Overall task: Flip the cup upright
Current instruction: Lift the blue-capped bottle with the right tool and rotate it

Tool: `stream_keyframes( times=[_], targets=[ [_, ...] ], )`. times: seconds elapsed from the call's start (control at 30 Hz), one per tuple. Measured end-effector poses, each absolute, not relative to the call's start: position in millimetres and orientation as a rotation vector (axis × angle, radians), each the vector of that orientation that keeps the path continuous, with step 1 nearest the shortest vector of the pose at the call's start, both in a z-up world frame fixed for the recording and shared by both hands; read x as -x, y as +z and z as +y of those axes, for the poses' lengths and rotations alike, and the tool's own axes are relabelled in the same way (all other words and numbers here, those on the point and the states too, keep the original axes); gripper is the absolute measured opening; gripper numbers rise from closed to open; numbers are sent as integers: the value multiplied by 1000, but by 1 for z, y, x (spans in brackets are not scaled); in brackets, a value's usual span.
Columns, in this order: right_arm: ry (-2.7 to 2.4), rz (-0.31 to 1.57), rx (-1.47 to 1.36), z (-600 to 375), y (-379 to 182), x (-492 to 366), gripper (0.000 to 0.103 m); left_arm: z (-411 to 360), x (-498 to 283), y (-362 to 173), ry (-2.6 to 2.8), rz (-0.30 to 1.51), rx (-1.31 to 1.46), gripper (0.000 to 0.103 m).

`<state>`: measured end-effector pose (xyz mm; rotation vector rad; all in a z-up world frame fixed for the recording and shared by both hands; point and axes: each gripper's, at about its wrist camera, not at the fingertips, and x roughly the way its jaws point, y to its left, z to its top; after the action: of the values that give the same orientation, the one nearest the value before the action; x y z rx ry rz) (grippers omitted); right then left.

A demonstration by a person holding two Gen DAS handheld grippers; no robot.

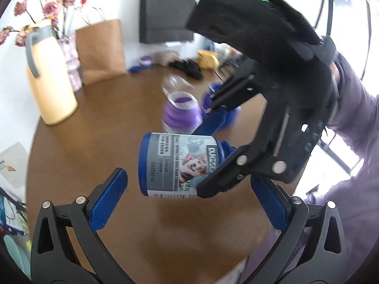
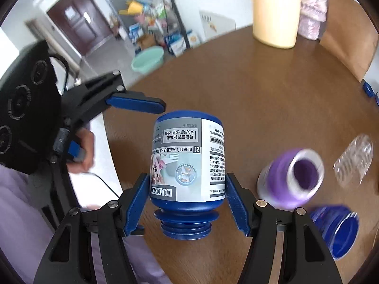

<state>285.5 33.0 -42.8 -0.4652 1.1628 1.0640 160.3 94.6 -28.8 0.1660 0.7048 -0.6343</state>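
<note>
A blue jar with a grey dog-picture label (image 2: 187, 163) is held in the air by my right gripper (image 2: 187, 203), shut on its lower body, with the threaded mouth pointing toward the camera. In the left wrist view the jar (image 1: 175, 165) lies sideways above the brown table (image 1: 83, 142), with the right gripper (image 1: 213, 156) clamped on its right end. My left gripper (image 1: 189, 201) is open and empty, its blue pads (image 1: 111, 201) on either side just below the jar, not touching it.
On the table lie a purple cup (image 2: 296, 177) on its side, a blue cup (image 2: 338, 232) and a clear cup (image 2: 355, 161). A cream jug (image 1: 49, 80), a flower vase (image 1: 71, 59) and a paper bag (image 1: 99, 49) stand at the far edge.
</note>
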Motion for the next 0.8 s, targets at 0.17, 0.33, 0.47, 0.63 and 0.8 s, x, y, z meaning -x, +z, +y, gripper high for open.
stream_keyframes(
  times=[0.17,0.33,0.47,0.63,0.8],
  targets=[
    [1024,1209,493,35,-80,-281,68,81,-152,-51,-704,707,-162,100],
    [1041,1210,448,28,-88,-285,68,66,-156,-60,-676,684,-189,91],
    [1061,1205,423,21,-87,-289,68,62,-156,-61,-662,659,-191,86],
    [1051,1168,353,-12,-83,-286,70,64,-156,-61,-627,690,-156,81],
    [1048,1094,316,-46,-69,-277,79,62,-157,-66,-661,765,-159,84]
  ],
)
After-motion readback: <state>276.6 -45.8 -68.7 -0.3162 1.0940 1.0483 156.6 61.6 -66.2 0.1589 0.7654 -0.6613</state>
